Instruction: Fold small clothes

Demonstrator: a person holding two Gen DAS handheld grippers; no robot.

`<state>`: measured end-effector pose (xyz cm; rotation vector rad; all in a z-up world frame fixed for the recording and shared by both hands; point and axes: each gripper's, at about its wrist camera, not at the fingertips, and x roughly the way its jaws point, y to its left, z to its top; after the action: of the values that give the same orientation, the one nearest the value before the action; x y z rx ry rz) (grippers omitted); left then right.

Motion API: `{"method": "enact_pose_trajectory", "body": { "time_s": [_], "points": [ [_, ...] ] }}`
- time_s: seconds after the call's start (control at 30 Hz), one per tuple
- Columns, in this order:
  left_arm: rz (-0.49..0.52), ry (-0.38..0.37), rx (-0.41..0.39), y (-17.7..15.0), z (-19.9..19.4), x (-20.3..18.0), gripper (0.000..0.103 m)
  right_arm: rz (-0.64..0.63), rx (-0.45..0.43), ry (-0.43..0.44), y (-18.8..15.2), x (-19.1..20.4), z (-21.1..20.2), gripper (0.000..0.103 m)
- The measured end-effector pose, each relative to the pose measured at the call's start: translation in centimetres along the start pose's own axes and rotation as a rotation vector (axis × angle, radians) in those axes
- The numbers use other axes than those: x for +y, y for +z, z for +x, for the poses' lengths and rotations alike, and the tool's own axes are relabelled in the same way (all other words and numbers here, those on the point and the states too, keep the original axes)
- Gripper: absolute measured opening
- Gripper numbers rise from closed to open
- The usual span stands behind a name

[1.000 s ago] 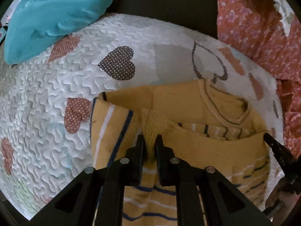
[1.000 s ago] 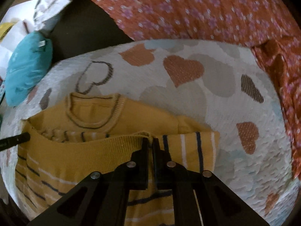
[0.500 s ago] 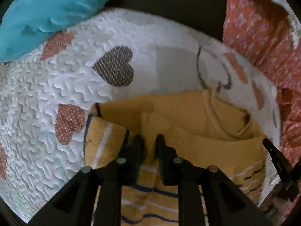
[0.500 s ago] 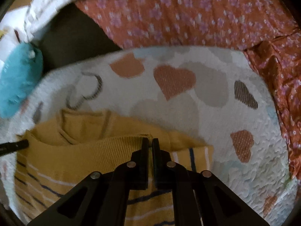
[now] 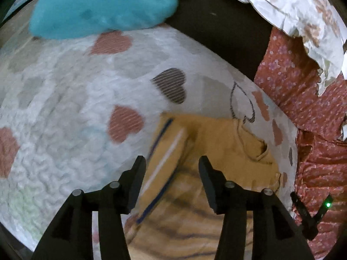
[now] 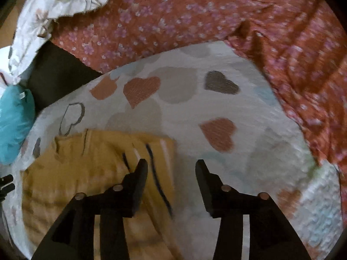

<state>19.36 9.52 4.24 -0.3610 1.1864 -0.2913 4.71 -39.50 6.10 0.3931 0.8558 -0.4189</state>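
A small yellow sweater (image 5: 216,143) with blue and white stripes lies folded on a white quilt with hearts (image 5: 65,108). It also shows in the right wrist view (image 6: 86,164). My left gripper (image 5: 172,166) is open and empty above the sweater's left edge. My right gripper (image 6: 171,171) is open and empty above the sweater's right edge, where a striped sleeve lies. The tip of the right gripper shows at the far right of the left wrist view (image 5: 308,214). Both views are blurred.
A teal cushion (image 5: 104,6) lies at the quilt's far left edge. A red floral cloth (image 6: 195,17) covers the far and right side. A white leaf-print cloth (image 5: 292,10) lies at the back. A dark gap (image 6: 56,75) runs behind the quilt.
Both grippers have opened and let go of the sweater's hem. The hem has dropped onto the sweater's upper part. Both grippers have risen and pulled back.
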Motion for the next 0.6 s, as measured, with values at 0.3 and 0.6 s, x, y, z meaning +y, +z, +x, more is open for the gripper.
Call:
{"method": "enact_pose_trajectory", "body": {
  "time_s": [0.3, 0.6],
  "points": [
    [-0.138, -0.133, 0.094, -8.7, 1.0, 5.6, 0.057, 0.137, 0.122, 0.139, -9.1, -3.1, -1.5, 0.065],
    [-0.069, -0.066, 0.122, -9.9, 2.7, 4.9, 0.007, 0.210, 0.188, 0.175, -11.8, -1.0, 0.3, 0.020]
  ]
}}
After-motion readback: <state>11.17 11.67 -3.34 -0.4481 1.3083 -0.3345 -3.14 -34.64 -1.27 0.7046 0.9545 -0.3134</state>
